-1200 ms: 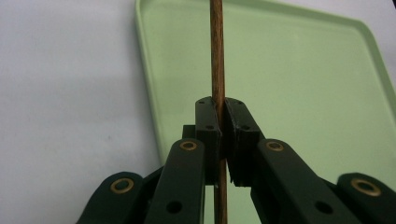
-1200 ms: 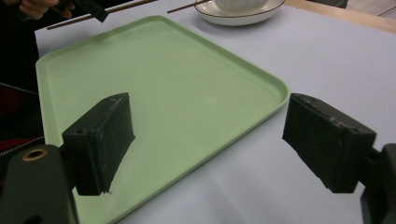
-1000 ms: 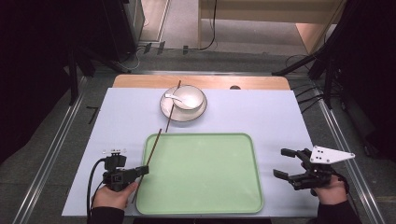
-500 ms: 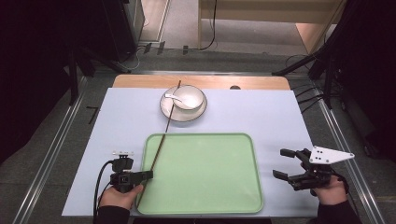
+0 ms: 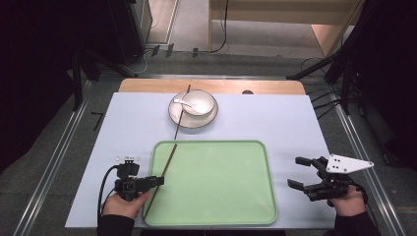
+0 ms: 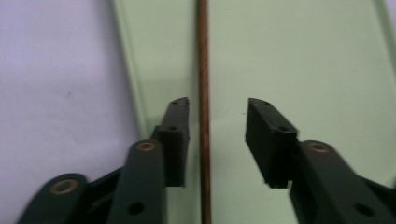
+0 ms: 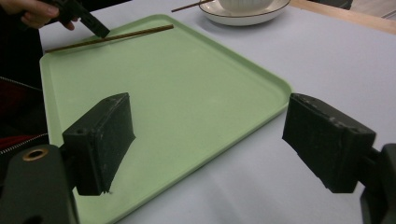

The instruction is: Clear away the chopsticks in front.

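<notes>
The brown chopstick (image 6: pixel 203 93) lies on the green tray (image 5: pixel 221 187) near its left edge, between the left hand-held gripper's (image 6: pixel 217 126) jaws, which have just been opening and don't squeeze it.

**A lab rigged for recording, not a dining room**

The table (image 5: pixel 295 123) wears a pale blue sheet and sits inside metal rails (image 5: pixel 54 162) on a grey floor. Black stands (image 5: pixel 339 69) and loose cables (image 5: pixel 223 46) crowd the dark edges. The tray (image 5: pixel 221 216) and bowl (image 5: pixel 196 102) look laid out for testing.
</notes>
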Motion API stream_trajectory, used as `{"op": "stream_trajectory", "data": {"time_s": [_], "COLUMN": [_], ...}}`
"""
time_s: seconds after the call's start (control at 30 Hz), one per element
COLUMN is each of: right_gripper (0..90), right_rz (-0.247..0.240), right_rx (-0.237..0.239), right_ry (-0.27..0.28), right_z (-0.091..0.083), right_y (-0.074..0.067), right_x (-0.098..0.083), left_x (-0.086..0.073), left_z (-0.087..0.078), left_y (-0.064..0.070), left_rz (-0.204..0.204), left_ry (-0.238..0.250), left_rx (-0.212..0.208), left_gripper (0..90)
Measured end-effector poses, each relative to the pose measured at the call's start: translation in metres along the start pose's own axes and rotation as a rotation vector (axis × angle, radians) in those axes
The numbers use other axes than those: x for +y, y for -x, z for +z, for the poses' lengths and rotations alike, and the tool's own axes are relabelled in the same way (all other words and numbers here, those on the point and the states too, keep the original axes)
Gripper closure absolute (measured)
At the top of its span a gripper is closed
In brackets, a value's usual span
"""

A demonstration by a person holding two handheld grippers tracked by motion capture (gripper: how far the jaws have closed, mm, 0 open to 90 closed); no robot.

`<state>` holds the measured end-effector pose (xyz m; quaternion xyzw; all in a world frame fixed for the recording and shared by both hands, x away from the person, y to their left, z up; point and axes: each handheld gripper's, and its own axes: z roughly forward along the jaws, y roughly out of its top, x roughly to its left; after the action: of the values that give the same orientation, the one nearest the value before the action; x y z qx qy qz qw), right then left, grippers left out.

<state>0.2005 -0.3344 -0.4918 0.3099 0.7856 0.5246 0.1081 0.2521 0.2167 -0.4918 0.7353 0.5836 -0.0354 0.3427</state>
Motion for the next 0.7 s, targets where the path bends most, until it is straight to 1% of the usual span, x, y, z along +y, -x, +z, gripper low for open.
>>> {"op": "stream_trajectory", "data": {"time_s": [0.03,0.07,0.1,0.17,0.2,0.23,0.3,0.33,0.37,0.43,0.57,0.63,0.67,0.7], "right_gripper": [16.7,16.7,16.7,16.7,16.7,16.7,16.7,16.7,16.7,16.7,16.7,16.7,16.7,16.7], "right_rz": [0.000,0.000,0.002,0.001,0.001,0.001,0.002,0.005,0.008,0.008,0.006,0.015,0.013,0.015], "right_rx": [0.000,0.000,-0.002,-0.004,-0.004,-0.005,-0.008,-0.007,-0.007,-0.006,-0.007,-0.009,-0.008,-0.009], "right_ry": [0.000,0.000,-0.002,-0.005,-0.005,-0.005,-0.005,-0.003,-0.003,-0.003,0.000,-0.001,-0.001,-0.002], "right_z": [0.000,0.000,0.000,0.001,0.001,0.001,0.000,0.000,0.000,0.000,0.000,0.000,0.000,0.000], "right_y": [0.000,0.000,0.000,0.000,0.000,0.000,0.001,0.001,0.001,0.001,0.001,0.001,0.002,0.002], "right_x": [0.000,0.000,0.000,0.000,0.000,0.000,0.000,-0.001,-0.001,-0.001,-0.001,-0.001,-0.001,-0.001], "left_x": [0.000,0.003,0.006,0.014,0.014,0.018,0.026,0.032,0.032,0.042,0.058,0.069,0.069,0.076], "left_z": [0.000,-0.002,-0.002,-0.004,-0.004,-0.006,-0.008,-0.010,-0.010,-0.011,-0.012,-0.010,-0.010,-0.009], "left_y": [0.000,0.001,0.001,-0.001,-0.001,-0.002,-0.003,-0.003,-0.003,-0.002,0.000,0.002,0.002,0.002], "left_rz": [0.000,0.035,0.061,0.100,0.100,0.105,0.113,0.130,0.130,0.164,0.188,0.208,0.208,0.213], "left_ry": [0.000,0.011,0.017,0.027,0.027,0.034,0.035,0.034,0.034,0.032,0.041,0.041,0.041,0.045], "left_rx": [0.000,-0.008,-0.007,-0.007,-0.007,-0.018,-0.032,-0.038,-0.038,-0.029,-0.031,-0.031,-0.031,-0.032], "left_gripper": [52.9,52.9,48.5,41.4,39.8,39.8,35.8,33.3,32.6,32.5,32.4,31.7,31.7,31.2]}}
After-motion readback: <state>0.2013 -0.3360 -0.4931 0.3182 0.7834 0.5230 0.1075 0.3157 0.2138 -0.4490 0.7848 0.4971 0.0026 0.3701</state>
